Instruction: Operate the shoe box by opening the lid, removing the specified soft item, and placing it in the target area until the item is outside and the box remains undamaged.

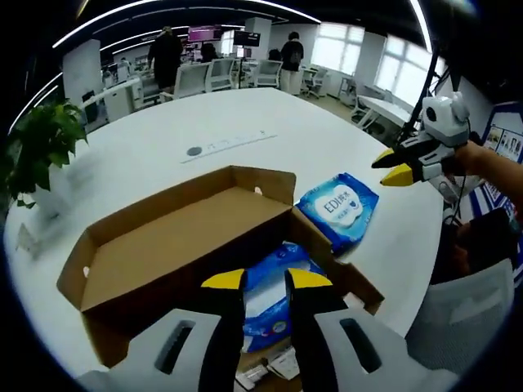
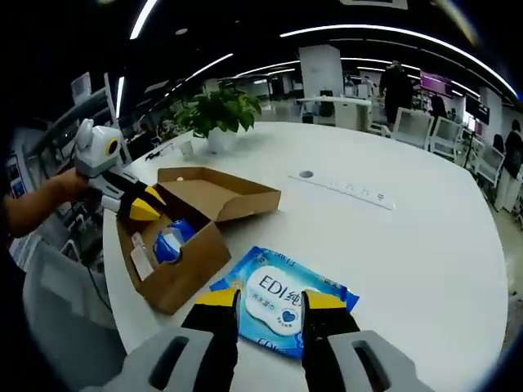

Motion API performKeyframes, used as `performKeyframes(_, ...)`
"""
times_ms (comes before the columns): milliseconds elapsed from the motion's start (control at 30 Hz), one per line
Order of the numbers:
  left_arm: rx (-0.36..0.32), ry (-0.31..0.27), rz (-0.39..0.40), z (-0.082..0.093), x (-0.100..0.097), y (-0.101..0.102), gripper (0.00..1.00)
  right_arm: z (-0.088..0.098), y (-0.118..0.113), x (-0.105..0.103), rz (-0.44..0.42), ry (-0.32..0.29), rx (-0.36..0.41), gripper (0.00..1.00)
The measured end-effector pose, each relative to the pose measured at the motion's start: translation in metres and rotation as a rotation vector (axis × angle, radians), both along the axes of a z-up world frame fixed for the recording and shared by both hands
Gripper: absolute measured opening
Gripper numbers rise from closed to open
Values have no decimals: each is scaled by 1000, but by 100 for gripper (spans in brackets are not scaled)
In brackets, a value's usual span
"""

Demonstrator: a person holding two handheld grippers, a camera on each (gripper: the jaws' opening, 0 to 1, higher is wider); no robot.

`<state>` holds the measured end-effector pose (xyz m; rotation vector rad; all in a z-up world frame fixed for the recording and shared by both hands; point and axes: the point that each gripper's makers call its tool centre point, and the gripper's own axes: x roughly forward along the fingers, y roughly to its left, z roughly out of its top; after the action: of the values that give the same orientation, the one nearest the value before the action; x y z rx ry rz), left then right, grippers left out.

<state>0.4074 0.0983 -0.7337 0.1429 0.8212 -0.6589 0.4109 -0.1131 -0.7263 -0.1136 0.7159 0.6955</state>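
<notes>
The brown cardboard shoe box [image 1: 176,245] stands open on the white table, its lid folded back. Inside it lies a blue soft pack [image 1: 274,298], seen between the jaws of my left gripper [image 1: 265,280], which hovers open just above the box. A second blue wipes pack [image 1: 337,208] lies flat on the table beside the box. My right gripper [image 2: 270,300] is open above that pack [image 2: 282,306] and holds nothing. The box [image 2: 192,233] sits to its left, with the left gripper [image 2: 145,204] over it. The right gripper [image 1: 392,166] enters the left gripper view from the right.
A potted plant [image 2: 214,110] stands at the table's far edge. A white power strip [image 2: 347,189] and a round socket [image 2: 306,174] lie mid-table. Office chairs [image 1: 204,77] and standing people [image 1: 166,51] are beyond the table. A grey chair [image 1: 462,314] is close by.
</notes>
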Motion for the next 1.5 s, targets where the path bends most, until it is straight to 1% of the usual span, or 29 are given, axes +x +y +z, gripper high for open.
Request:
performKeyframes(100, 8, 1, 5, -2, -2, 9, 18, 5, 11, -2, 25, -7, 3, 28)
performKeyframes(167, 11, 1, 10, -3, -3, 13, 19, 8, 19, -4, 47, -9, 9, 28)
performKeyframes(233, 15, 4, 13, -4, -4, 16, 20, 9, 23, -3, 67, -14, 9, 28)
performKeyframes(333, 31, 7, 0, -8, -8, 20, 21, 12, 34, -5, 97, -18, 5, 28)
performKeyframes(433, 52, 2, -11, -13, -8, 23, 18, 13, 44, -4, 129, -23, 0, 29)
performKeyframes(633, 84, 5, -33, -24, -6, 25, 21, 17, 66, -5, 194, -50, -25, 29)
performKeyframes(767, 105, 9, -44, -30, -6, 26, 24, 14, 79, -6, 234, -59, -44, 28)
performKeyframes(800, 109, 11, -42, -31, -7, 27, 24, 13, 83, -7, 246, -68, -59, 28)
performKeyframes(967, 79, 0, -58, -25, -14, 23, 22, 9, 101, -6, 290, -85, -75, 27)
performKeyframes(1000, 72, -3, -70, -23, -15, 21, 23, 7, 105, -6, 298, -88, -80, 27)
performKeyframes(1033, 48, -15, -96, -21, -17, 16, 22, 5, 109, -6, 309, -90, -84, 26)
performKeyframes(1100, 29, 4, -98, -20, -19, 13, 23, 3, 116, -5, 319, -91, -88, 25)
performKeyframes(1167, 2, 16, -123, -20, -22, 8, 23, 2, 126, -3, 335, -100, -90, 25)
performKeyframes(1300, 19, 15, -183, -22, -26, 3, 24, -1, 139, -1, 354, -104, -94, 23)
performKeyframes(1333, 23, 13, -210, -24, -27, 2, 24, -2, 143, 0, 361, -104, -93, 23)
performKeyframes(1400, 22, 16, -222, -26, -27, 1, 23, -5, 149, 1, 367, -102, -97, 21)
performKeyframes(1500, 11, 37, -255, -31, -28, -2, 22, -8, 156, 2, 381, -103, -106, 19)
